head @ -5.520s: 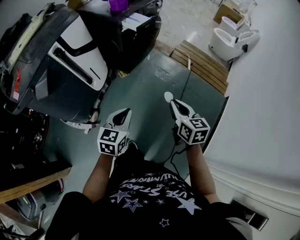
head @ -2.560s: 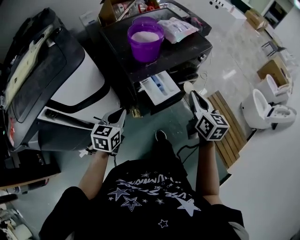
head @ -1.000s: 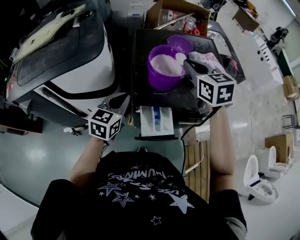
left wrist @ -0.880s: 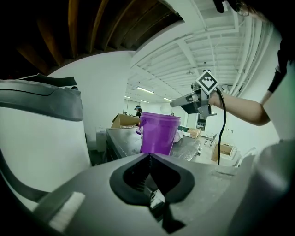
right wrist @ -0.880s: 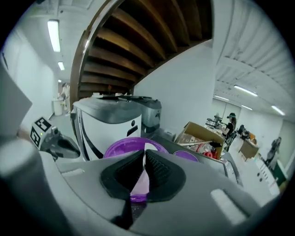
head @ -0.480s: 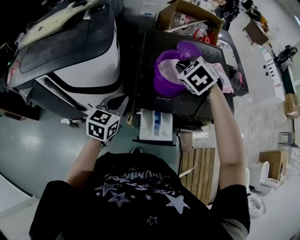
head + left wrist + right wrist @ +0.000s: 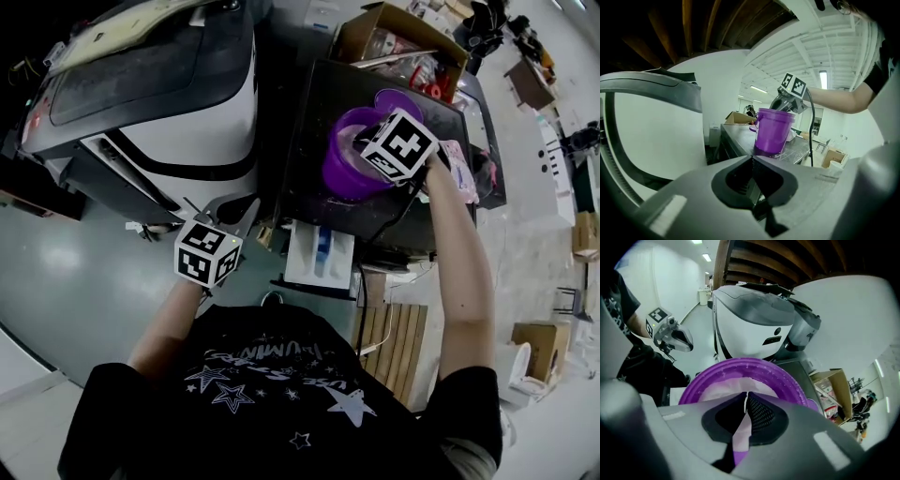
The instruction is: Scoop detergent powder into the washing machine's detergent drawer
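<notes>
Here the right gripper (image 7: 367, 148) is hovering over the purple bucket (image 7: 342, 176), which is standing on the dark top of the washing machine (image 7: 305, 178). In the right gripper view its jaws are pressing together on a thin white scoop handle (image 7: 746, 399), seen edge-on, and the tips are pointing down at the pale detergent powder (image 7: 724, 386) lying in the bucket. Whether the scoop is touching the powder is not showing. The detergent drawer (image 7: 319, 255) is sticking out open from the machine's front, below the bucket, with a blue insert (image 7: 324, 242) showing inside it. The left gripper (image 7: 242, 212) is hanging well apart from the bucket, in front of the neighbouring white and black machine (image 7: 178, 122). In the left gripper view its jaws are sitting pressed together with nothing between them, facing the bucket. A cardboard box (image 7: 398, 37) is standing behind the washing machine.
</notes>
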`<state>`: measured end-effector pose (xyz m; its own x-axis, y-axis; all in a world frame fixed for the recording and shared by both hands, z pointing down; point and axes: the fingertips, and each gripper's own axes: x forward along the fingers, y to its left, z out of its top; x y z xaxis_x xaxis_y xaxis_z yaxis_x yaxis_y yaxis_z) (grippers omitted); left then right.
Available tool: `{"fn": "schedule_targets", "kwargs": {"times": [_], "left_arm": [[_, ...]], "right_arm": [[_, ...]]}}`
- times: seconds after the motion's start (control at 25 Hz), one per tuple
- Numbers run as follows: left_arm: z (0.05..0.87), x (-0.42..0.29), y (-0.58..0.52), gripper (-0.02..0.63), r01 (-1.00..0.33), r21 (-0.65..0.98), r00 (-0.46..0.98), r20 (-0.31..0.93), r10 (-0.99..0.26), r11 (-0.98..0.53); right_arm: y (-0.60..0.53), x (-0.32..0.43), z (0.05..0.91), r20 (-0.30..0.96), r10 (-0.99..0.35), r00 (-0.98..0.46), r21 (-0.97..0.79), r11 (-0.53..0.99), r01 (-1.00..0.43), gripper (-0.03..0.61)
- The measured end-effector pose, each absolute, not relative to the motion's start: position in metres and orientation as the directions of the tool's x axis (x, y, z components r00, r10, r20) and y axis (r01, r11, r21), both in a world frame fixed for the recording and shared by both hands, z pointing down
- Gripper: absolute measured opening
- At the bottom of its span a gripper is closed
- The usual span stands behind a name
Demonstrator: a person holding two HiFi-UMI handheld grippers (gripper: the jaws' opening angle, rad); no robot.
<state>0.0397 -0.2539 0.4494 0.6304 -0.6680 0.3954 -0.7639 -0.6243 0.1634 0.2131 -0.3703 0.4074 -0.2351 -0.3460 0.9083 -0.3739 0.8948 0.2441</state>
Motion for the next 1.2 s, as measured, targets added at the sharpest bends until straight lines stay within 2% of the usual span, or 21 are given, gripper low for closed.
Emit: {"fn": "schedule_targets", "kwargs": {"times": [0.32, 1.2], "left_arm": [[0.455, 0.024, -0.251, 0.002, -0.78, 0.168, 0.611, 0.413, -0.675, -0.603], [0.457, 0.029, -0.242, 0.002, -0.751, 0.169, 0.642, 0.409, -0.648, -0.638]], "right_arm": [[-0.35, 0.211, 0.415, 0.95, -0.15, -0.273, 0.035, 0.922, -0.386, 0.037], [-0.342, 0.207, 0.4, 0.896, 0.051, -0.442, -0.305, 0.794, -0.527, 0.037]]}}
